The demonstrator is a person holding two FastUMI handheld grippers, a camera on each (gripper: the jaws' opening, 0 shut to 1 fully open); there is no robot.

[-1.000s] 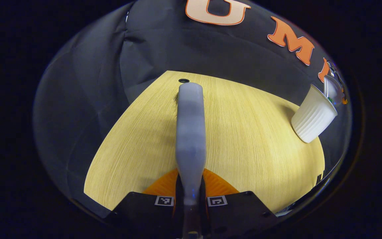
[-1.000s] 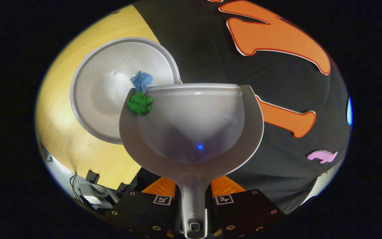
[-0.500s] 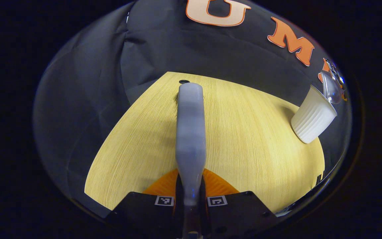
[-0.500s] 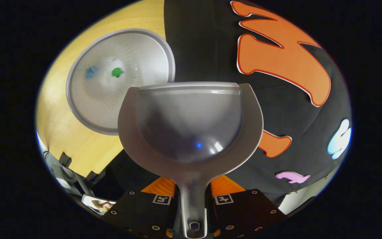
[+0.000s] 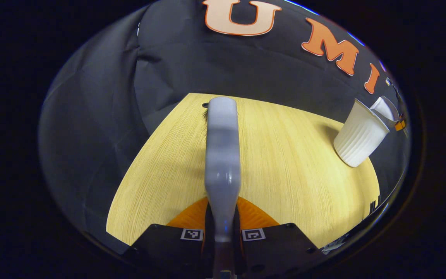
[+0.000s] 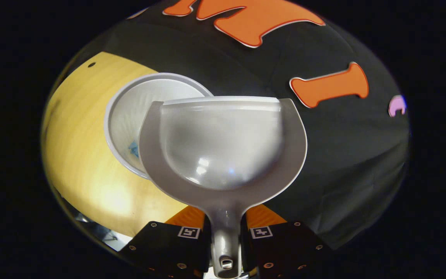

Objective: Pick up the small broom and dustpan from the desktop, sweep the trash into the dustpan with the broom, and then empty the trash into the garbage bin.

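wooden desktop point(image 5: 292, 162): left gripper point(image 5: 223, 232) clamps the broom point(image 5: 222, 155); right gripper point(image 6: 226, 232) clamps the empty dustpan point(image 6: 223, 151) beside the garbage bin point(image 6: 130, 116), blue scrap point(image 6: 133, 148) inside.

Grey plastic dustpan point(image 6: 223, 147), tilted over the white ribbed garbage bin point(image 6: 130, 128) a second ago with green and blue paper scraps at its lip, now empty. Scraps dropped into bin; blue scrap point(image 6: 133, 148) visible inside. Right gripper view swung: bin now lower, partly behind pan. Left gripper view shifted slightly; bin point(image 5: 360, 135) lower.
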